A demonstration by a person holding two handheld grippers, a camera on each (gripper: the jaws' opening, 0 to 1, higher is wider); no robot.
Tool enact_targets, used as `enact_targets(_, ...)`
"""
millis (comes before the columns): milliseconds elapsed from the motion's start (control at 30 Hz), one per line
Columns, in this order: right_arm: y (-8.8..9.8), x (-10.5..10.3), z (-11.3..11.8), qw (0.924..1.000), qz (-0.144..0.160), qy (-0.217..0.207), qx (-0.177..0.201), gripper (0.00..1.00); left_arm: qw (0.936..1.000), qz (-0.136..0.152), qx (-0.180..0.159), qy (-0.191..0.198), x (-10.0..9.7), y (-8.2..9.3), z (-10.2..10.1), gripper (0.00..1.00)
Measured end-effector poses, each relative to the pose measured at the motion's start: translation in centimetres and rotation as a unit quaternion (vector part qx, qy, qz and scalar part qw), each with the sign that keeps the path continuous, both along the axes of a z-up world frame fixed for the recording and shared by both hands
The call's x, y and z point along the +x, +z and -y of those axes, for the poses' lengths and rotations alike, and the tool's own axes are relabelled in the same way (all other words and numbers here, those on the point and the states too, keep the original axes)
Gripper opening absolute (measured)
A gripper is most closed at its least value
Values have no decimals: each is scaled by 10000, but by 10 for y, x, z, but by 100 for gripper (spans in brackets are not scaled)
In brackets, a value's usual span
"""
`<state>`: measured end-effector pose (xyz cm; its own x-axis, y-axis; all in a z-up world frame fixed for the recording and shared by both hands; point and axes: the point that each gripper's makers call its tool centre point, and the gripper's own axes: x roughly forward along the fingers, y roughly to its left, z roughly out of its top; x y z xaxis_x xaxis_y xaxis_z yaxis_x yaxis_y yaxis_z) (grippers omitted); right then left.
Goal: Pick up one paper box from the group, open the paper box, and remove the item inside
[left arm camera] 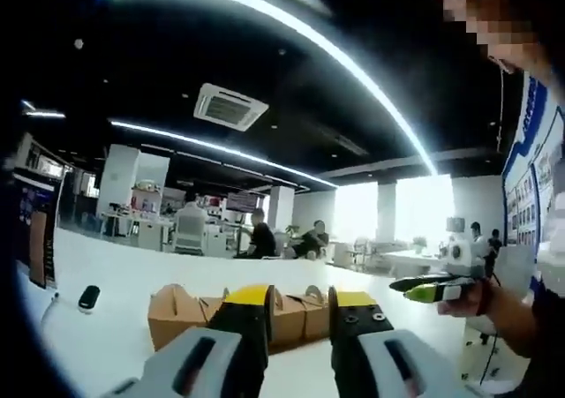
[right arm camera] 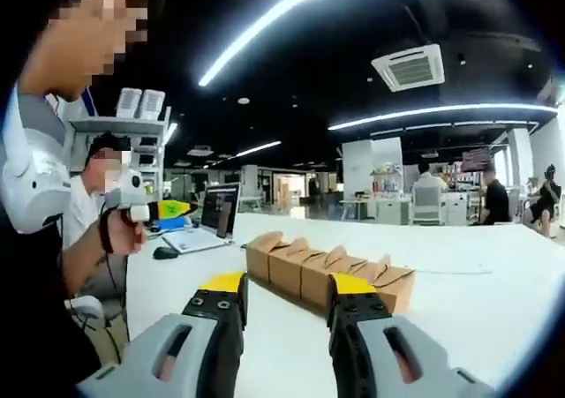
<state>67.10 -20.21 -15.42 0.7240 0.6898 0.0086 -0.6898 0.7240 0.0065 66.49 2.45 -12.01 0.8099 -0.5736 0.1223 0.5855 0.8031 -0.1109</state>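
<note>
Boxes [right arm camera: 327,273] line the white table [right arm camera: 477,274] in an office, each hand-held gripper [right arm camera: 287,305] agape.

Both grippers: grey bodies with slots, black jaws with screws. Left gripper [left arm camera: 303,314] and right gripper [right arm camera: 285,303] have yellow fingertips [right arm camera: 352,284].

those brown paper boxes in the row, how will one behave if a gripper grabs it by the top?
The paper boxes look like thin kraft card with folded gable tops, so probably light, and the walls likely dent under a hard squeeze. They stand packed side by side on the white table, so lifting one may drag its neighbours. Flat bases suggest sliding rather than rolling. Both grippers stand open, short of the row.
</note>
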Motion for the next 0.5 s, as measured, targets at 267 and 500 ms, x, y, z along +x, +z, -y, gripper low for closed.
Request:
enact_targets(267, 9, -6, 0, 9995, -158, -90, 250, 36, 9977, -452, 427, 251, -40, -34, -11, 30)
enact_targets(500, 5, -37, -2, 9998, -52, -15, 179, 36, 9968, -560, 504, 270, -62, -48, -15, 30)
